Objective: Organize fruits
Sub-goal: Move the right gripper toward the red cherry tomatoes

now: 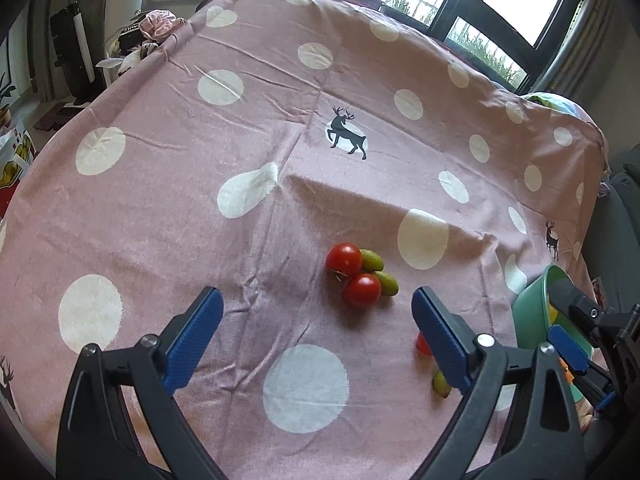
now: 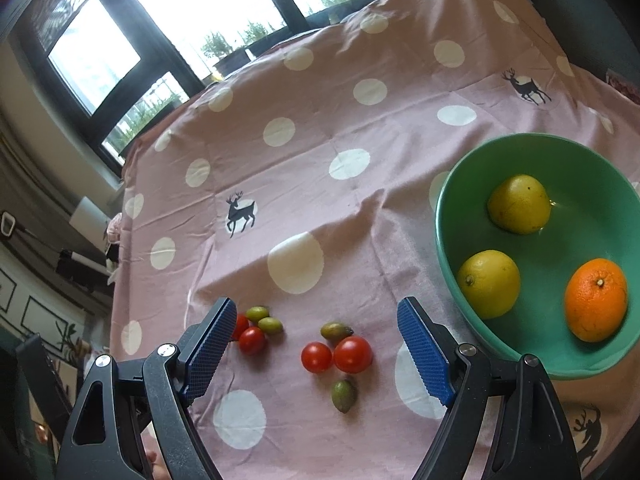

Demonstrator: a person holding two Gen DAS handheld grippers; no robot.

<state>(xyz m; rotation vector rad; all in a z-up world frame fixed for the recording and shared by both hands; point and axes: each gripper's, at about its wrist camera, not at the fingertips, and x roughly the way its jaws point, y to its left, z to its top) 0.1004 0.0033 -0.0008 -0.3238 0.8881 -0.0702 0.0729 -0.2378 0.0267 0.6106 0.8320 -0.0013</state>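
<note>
Right wrist view shows the right gripper (image 2: 316, 338) with its jaws wide apart and nothing held. Between its blue pads, on the pink spotted cloth (image 2: 304, 152), sit two red tomatoes (image 2: 338, 355) that touch each other. One small green fruit (image 2: 335, 330) lies just behind them and another green fruit (image 2: 344, 395) lies just in front. A second little pile (image 2: 256, 328) of red and green ones sits beside the left pad. The green bowl (image 2: 448, 248) is near on the right, with two lemons (image 2: 489, 283) and an orange (image 2: 596, 299) inside.

In the left wrist view the left gripper (image 1: 318, 308) is open too and holds nothing. That second pile, two tomatoes (image 1: 352, 276) and two green fruits (image 1: 380, 274), lies a bit ahead of its pads.

What could go wrong? The fruits are small, round and smooth, so I think a pad could bump one and make it roll away. They sit so close that the jaws might grab two at once, or push a neighbour aside. A hard squeeze could squash a tomato. The cloth has folds, so a pad might snag it and drag fruit along. The two grippers are close and might bump.
</note>
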